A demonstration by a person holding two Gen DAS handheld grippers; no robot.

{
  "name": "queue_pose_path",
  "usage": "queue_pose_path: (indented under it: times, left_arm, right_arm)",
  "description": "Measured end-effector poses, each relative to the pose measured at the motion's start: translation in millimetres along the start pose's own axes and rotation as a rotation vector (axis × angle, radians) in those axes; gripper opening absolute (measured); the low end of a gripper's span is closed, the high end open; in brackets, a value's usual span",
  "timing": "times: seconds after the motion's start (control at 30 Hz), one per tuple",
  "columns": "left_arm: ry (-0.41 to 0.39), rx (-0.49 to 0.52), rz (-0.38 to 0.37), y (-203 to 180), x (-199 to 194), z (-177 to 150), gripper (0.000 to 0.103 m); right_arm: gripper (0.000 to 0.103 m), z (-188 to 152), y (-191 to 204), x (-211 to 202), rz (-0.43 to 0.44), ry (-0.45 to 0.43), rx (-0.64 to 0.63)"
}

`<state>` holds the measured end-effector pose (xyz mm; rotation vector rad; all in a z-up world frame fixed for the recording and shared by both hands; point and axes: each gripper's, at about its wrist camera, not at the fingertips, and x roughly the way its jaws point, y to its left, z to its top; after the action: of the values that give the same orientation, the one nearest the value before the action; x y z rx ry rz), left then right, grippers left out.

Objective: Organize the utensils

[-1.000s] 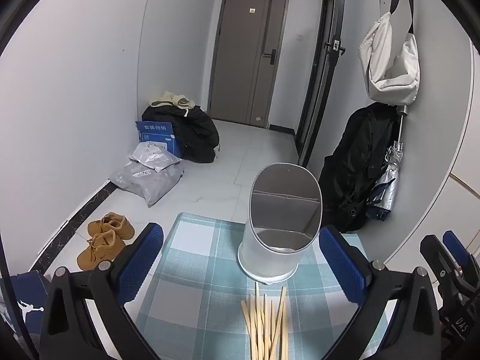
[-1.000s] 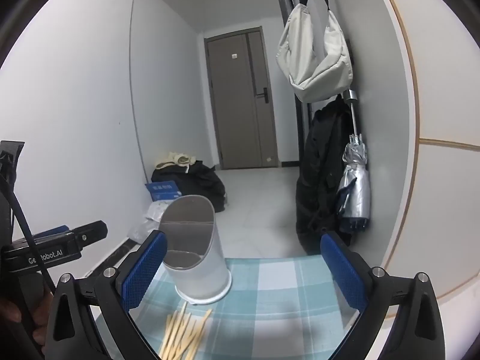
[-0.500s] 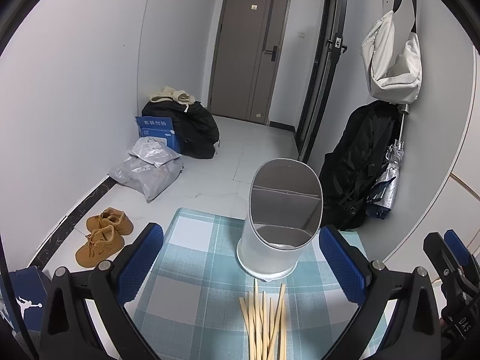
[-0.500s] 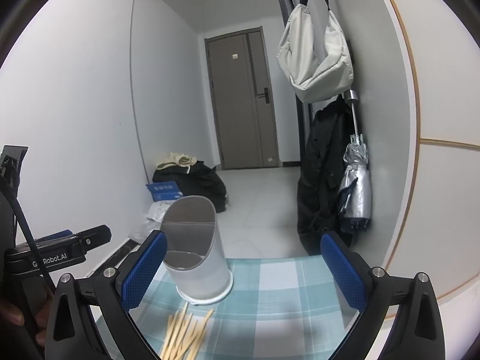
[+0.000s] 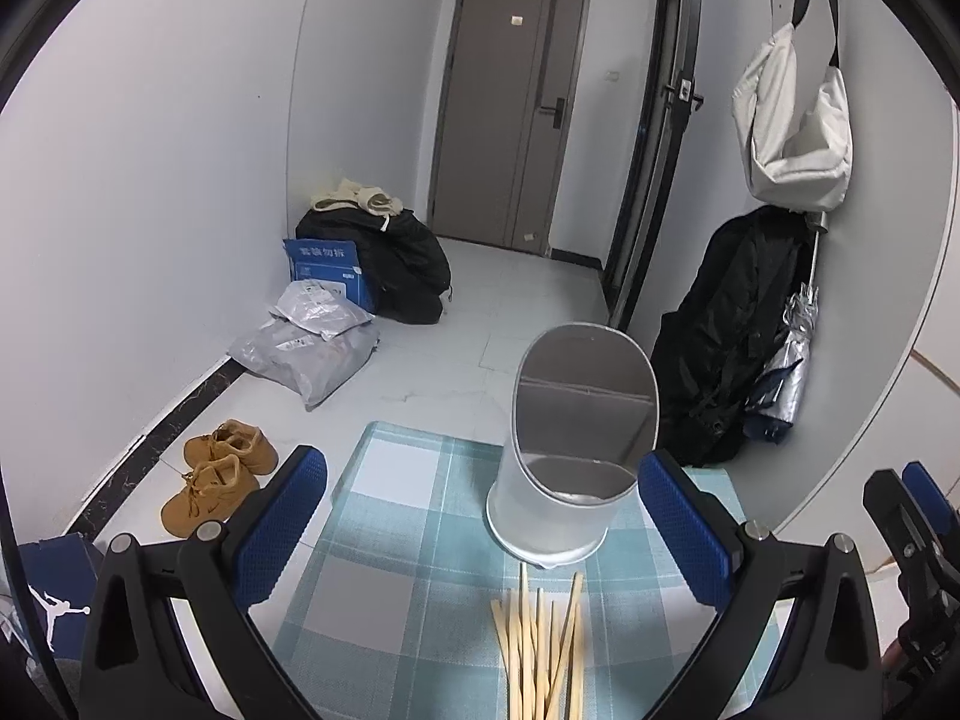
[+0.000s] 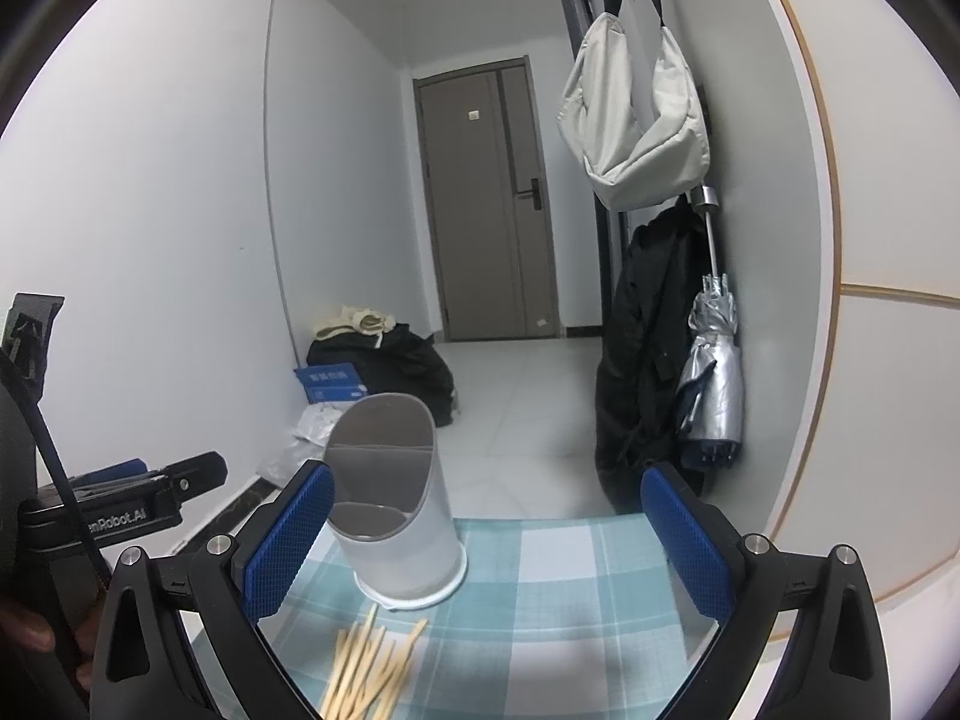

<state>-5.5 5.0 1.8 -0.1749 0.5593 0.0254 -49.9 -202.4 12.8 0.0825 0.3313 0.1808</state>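
Note:
A white utensil holder (image 5: 564,450) with grey divided compartments stands upright at the far end of a teal checked tablecloth (image 5: 390,570); it also shows in the right wrist view (image 6: 396,498). A bundle of wooden chopsticks (image 5: 543,642) lies flat just in front of it, also in the right wrist view (image 6: 369,660). My left gripper (image 5: 483,516) is open and empty, above the cloth, with the holder between its blue pads. My right gripper (image 6: 489,534) is open and empty, to the right of the holder.
The table's far edge drops to a white tiled floor. Brown shoes (image 5: 219,474), grey parcels (image 5: 309,348), a blue box and a black bag lie on the floor at left. A black coat (image 6: 645,354), an umbrella and a white bag hang at right.
Both grippers have drifted slightly; the view has tipped down a little, so the holder and chopsticks sit slightly higher in the left wrist view. Nothing was grasped or moved.

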Motion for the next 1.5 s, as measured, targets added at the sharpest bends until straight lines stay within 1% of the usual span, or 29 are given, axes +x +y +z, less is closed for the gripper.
queue_pose_path:
  times: [0.17,0.53,0.63,0.8,1.0,1.07,1.13,1.17,1.2,1.27,1.3,1.33,1.37,1.4,1.43,1.47,1.5]
  left_arm:
    - [0.028,-0.015,-0.003,2.0,4.5,-2.8,0.102]
    - [0.035,-0.011,-0.002,-0.4,4.0,-2.0,0.102]
    - [0.038,-0.011,0.008,-0.7,5.0,-2.1,0.102]
    - [0.052,-0.03,0.007,3.1,8.2,-1.8,0.102]
    - [0.074,-0.049,0.0,8.4,11.2,-3.3,0.102]
    - [0.102,-0.055,-0.001,11.8,15.9,-3.7,0.102]
    - [0.141,-0.054,-0.02,14.5,21.5,-3.6,0.102]
    - [0.15,-0.056,-0.02,16.4,23.6,-3.4,0.102]
    - [0.162,-0.058,-0.009,19.8,26.6,-3.9,0.102]
    - [0.185,-0.059,0.006,26.1,31.9,-5.4,0.102]
    - [0.195,-0.068,0.022,32.3,36.2,-5.7,0.102]
    - [0.207,-0.072,0.034,37.1,40.3,-5.8,0.102]
    - [0.222,-0.083,0.044,42.5,44.8,-6.1,0.102]
    - [0.242,-0.106,0.047,50.2,50.0,-6.5,0.102]
    - [0.259,-0.124,0.046,54.4,54.1,-7.0,0.102]
    - [0.278,-0.14,0.049,59.4,58.0,-8.0,0.102]
    - [0.291,-0.157,0.053,65.1,61.2,-9.5,0.102]
  right_arm:
    - [0.103,-0.4,0.7,-0.5,-0.002,-0.003,0.0]
    - [0.103,-2.4,2.4,1.7,0.015,0.004,-0.004]
    - [0.103,-2.8,4.9,0.8,0.014,0.002,-0.014]
    - [0.103,-3.7,5.9,-1.1,0.012,-0.002,-0.012]
    - [0.103,-7.5,8.0,6.0,0.027,0.042,-0.011]
    - [0.103,-11.3,10.2,13.5,0.05,0.086,-0.016]
    - [0.099,-16.7,11.5,23.8,0.061,0.157,-0.007]
    - [0.091,-20.9,11.9,30.6,0.079,0.211,0.003]
    - [0.086,-25.3,12.8,37.7,0.1,0.266,0.005]
    - [0.083,-34.9,17.4,52.2,0.111,0.372,-0.014]
    - [0.078,-41.4,19.5,61.3,0.103,0.436,-0.027]
    - [0.076,-48.7,21.1,70.2,0.103,0.493,-0.03]
    - [0.074,-57.8,23.1,81.3,0.11,0.564,-0.029]
    - [0.071,-64.8,24.7,87.9,0.11,0.603,-0.028]
    - [0.068,-76.1,27.9,99.8,0.114,0.674,-0.025]
    - [0.061,-82.1,30.0,105.8,0.126,0.708,-0.025]
    - [0.059,-90.6,33.1,113.3,0.137,0.752,-0.032]
